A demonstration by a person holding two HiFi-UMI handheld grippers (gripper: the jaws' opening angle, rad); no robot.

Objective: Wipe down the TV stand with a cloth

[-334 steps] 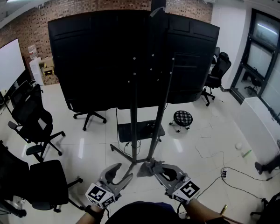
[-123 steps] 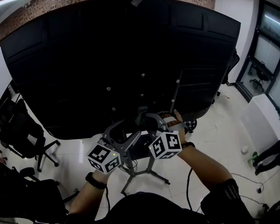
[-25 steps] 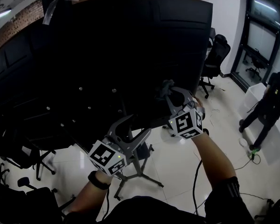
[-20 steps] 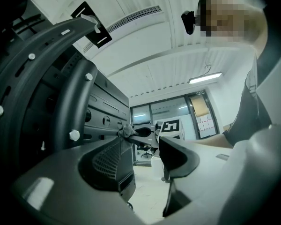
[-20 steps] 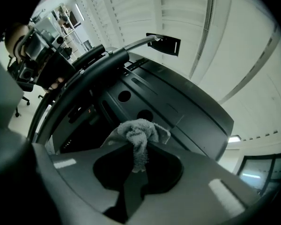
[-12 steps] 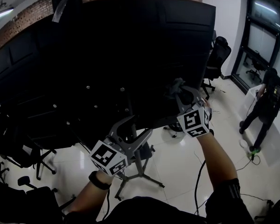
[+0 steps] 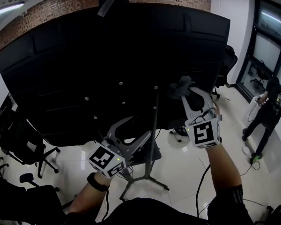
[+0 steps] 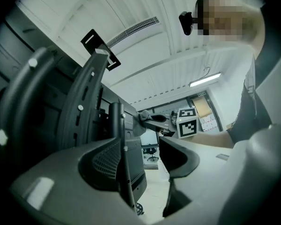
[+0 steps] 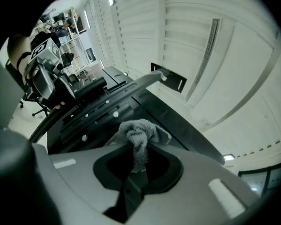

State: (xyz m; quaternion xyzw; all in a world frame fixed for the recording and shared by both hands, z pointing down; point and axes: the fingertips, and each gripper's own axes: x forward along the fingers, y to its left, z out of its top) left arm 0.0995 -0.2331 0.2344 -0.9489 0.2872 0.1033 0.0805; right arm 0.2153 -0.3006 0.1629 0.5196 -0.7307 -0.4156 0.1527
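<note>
The TV stand's grey upright (image 7: 153, 135) rises from splayed legs (image 7: 145, 184) behind the big black TV back (image 7: 98, 64). My right gripper (image 7: 183, 92) is shut on a crumpled grey cloth (image 7: 179, 86), held up by the lower back panel just right of the upright; I cannot tell whether it touches. In the right gripper view the cloth (image 9: 140, 134) bunches out of the closed jaws of that gripper (image 9: 136, 149). My left gripper (image 7: 131, 129) stands open and empty, low and left of the upright. In the left gripper view the upright (image 8: 122, 158) shows close by the spread jaws of that gripper (image 8: 145, 161).
Black office chairs (image 7: 23, 146) stand at the left and another (image 7: 228, 60) at the far right. A person (image 7: 268, 111) stands on the white floor at the right. A small stool (image 7: 180, 131) sits under the TV. A cable (image 7: 200, 182) runs across the floor.
My right gripper has carried the cloth a little to the right and outward along the TV's back. The left gripper has barely moved. The person at the right has stepped slightly.
</note>
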